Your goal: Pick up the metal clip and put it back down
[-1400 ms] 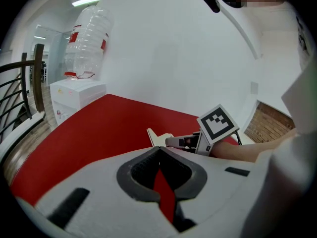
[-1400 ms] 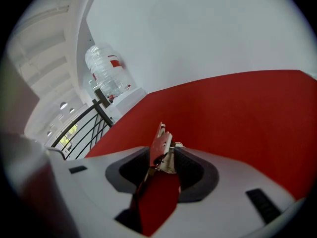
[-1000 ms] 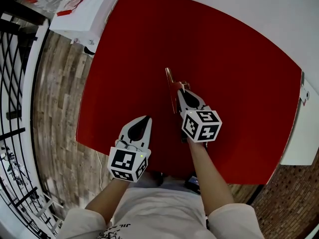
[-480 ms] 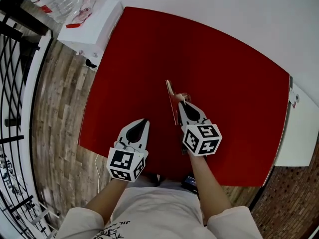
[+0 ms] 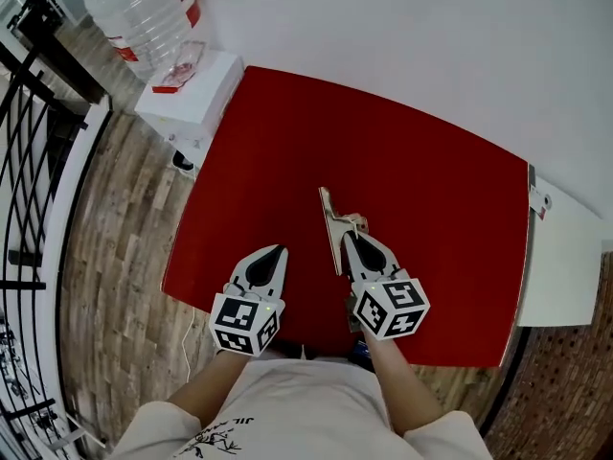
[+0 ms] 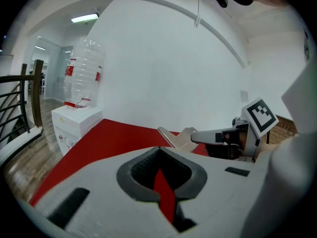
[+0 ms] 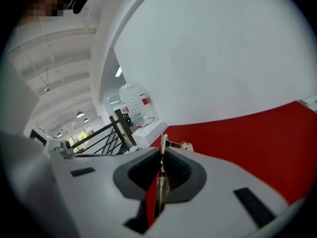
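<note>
A long thin metal clip (image 5: 331, 217) is pinched edge-on at its near end by my right gripper (image 5: 351, 233), which is shut on it over the middle of the red table (image 5: 431, 190). In the right gripper view the clip (image 7: 163, 142) stands as a thin blade between the dark pads. In the left gripper view the clip (image 6: 173, 137) sticks out leftward from the right gripper (image 6: 194, 137) and looks lifted off the tabletop. My left gripper (image 5: 280, 249) hovers near the table's front left, shut with nothing in it (image 6: 158, 148).
A white water dispenser (image 5: 187, 99) with a clear bottle (image 5: 144, 12) stands off the table's far left corner. A white cabinet (image 5: 560, 257) adjoins the right edge. A black railing (image 5: 29, 161) runs along the wooden floor at left. A white wall lies behind.
The head view has pulled back, showing the whole table and the water bottle. The right gripper keeps its hold on the clip, and both grippers sit slightly nearer the front edge.
</note>
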{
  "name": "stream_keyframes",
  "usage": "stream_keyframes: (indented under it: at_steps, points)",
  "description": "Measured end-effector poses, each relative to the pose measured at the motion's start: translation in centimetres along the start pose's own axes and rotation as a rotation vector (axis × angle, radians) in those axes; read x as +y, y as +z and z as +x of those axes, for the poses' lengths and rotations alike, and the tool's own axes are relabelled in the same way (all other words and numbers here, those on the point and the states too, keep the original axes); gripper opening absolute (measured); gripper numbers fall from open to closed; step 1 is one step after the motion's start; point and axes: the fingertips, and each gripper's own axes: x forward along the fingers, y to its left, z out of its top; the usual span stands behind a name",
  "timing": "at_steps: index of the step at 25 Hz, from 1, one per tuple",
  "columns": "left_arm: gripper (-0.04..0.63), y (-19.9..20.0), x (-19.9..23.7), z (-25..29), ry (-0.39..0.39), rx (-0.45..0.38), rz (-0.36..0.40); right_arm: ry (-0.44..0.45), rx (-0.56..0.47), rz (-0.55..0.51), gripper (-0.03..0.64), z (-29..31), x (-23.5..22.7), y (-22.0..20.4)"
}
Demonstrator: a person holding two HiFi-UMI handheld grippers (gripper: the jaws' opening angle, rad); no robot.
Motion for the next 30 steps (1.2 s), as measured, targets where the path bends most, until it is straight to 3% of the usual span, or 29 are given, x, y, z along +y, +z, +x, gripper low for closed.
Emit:
stream_keyframes:
  at_steps: [13, 30]
  points:
    - [0.005, 2.6, -3.1, -4.5, -0.009, -0.078, 0.044, 0.014, -0.06, -0.013, 0.02, -7.2, 3.4, 1.3]
    - [0.005, 2.6, -4.4, -6.4, 0.01, -0.101, 0.038, 0.042, -0.069, -0.032, 0.02, -8.6, 4.7, 1.3]
